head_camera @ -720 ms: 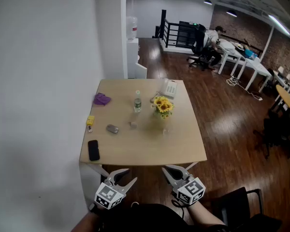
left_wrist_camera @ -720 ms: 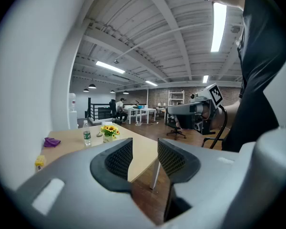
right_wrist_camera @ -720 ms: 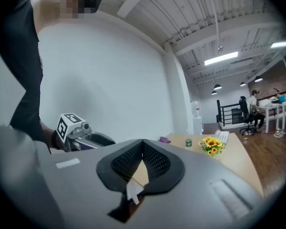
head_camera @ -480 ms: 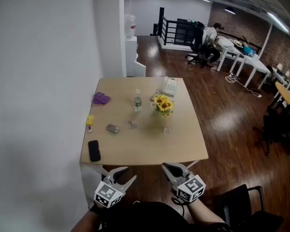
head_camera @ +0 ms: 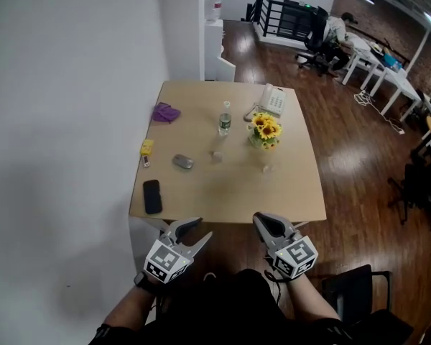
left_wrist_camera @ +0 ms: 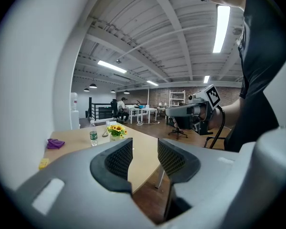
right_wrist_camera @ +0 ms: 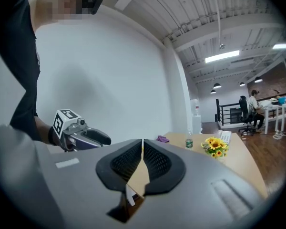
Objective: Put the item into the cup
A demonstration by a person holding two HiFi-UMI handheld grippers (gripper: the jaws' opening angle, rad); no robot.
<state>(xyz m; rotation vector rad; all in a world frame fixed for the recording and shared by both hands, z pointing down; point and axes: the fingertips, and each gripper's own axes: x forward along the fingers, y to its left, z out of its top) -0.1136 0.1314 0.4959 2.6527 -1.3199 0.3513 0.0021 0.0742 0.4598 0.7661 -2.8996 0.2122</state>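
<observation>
A small pale item (head_camera: 217, 155) lies mid-table next to a grey mouse (head_camera: 183, 162). A clear cup (head_camera: 264, 167) stands just in front of the yellow flowers (head_camera: 264, 129); it is faint and hard to make out. Both grippers hover off the table's near edge, well short of these objects. My left gripper (head_camera: 194, 232) (left_wrist_camera: 144, 156) is open with nothing between its jaws. My right gripper (head_camera: 262, 223) (right_wrist_camera: 142, 149) is shut and empty, its jaws meeting at the tips. Each gripper shows in the other's view: the right gripper (left_wrist_camera: 183, 111), the left gripper (right_wrist_camera: 90, 137).
On the wooden table (head_camera: 287, 200) are a black phone (head_camera: 152, 196), a yellow object (head_camera: 146, 147), a purple cloth (head_camera: 165, 112), a water bottle (head_camera: 224, 119) and a desk telephone (head_camera: 271, 100). A white wall runs along the left. A black chair (head_camera: 355, 293) stands at lower right.
The head view has moved nearer the table, which now sits higher and larger in frame. Both grippers have come up closer to the table's near edge. Their jaws look unchanged.
</observation>
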